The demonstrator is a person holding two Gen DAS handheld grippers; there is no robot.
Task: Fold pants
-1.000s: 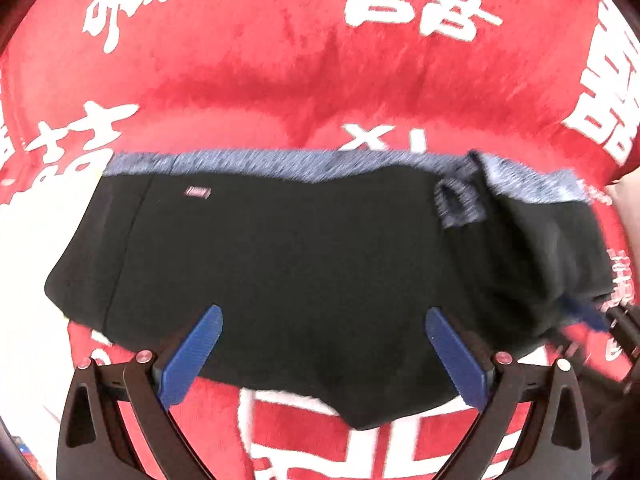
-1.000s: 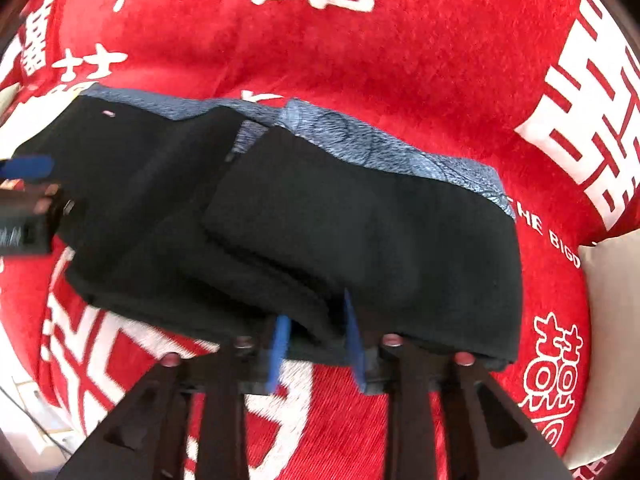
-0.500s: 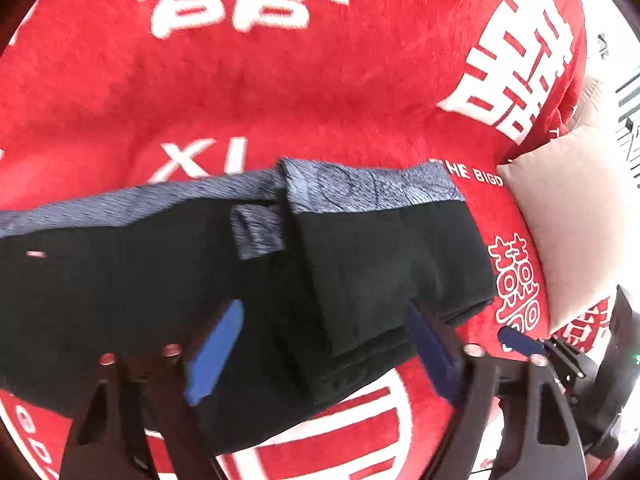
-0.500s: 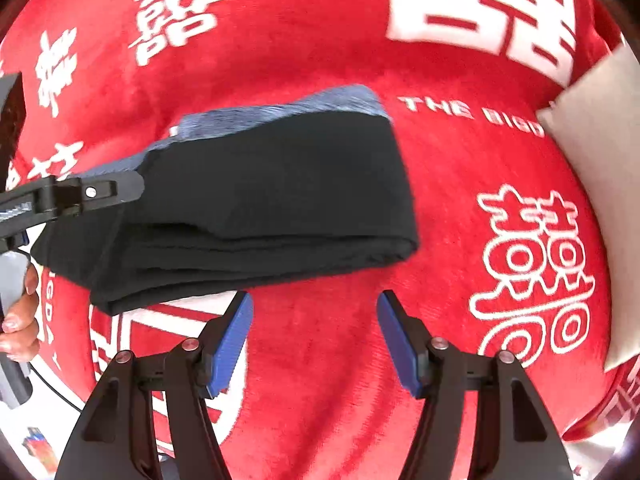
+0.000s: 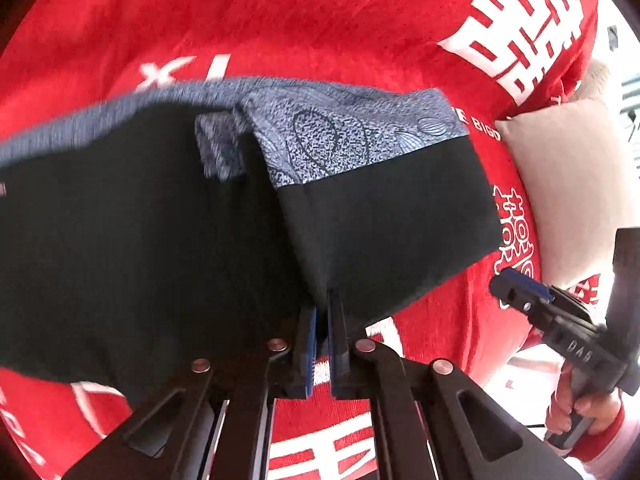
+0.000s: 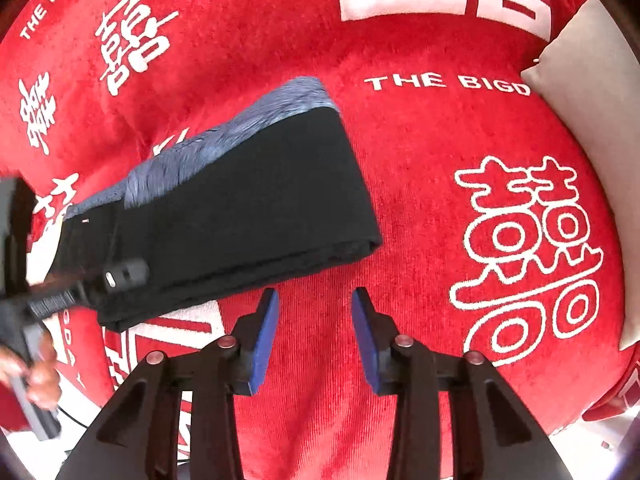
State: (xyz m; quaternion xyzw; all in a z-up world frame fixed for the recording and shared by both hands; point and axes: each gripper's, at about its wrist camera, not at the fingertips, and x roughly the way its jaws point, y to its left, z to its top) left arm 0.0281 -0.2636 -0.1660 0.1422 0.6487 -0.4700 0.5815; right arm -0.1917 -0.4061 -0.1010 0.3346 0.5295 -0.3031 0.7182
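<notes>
**Left gripper pinched the folded hem; right gripper stood off**

The black pants [image 5: 168,240] lay on a red blanket [image 5: 320,32] printed with white characters, the blue-grey patterned waistband [image 5: 336,136] at the far edge and one side folded over the rest. The left gripper [image 5: 322,320] had its jaws closed tight on the near edge of the fabric — right at the folded flap. The right gripper [image 6: 314,324] hovered just beside the pants over bare blanket, jaws part-way apart and closing, nothing between them. A beige cushion [image 6: 592,92] sat at the blanket's right edge.
</notes>
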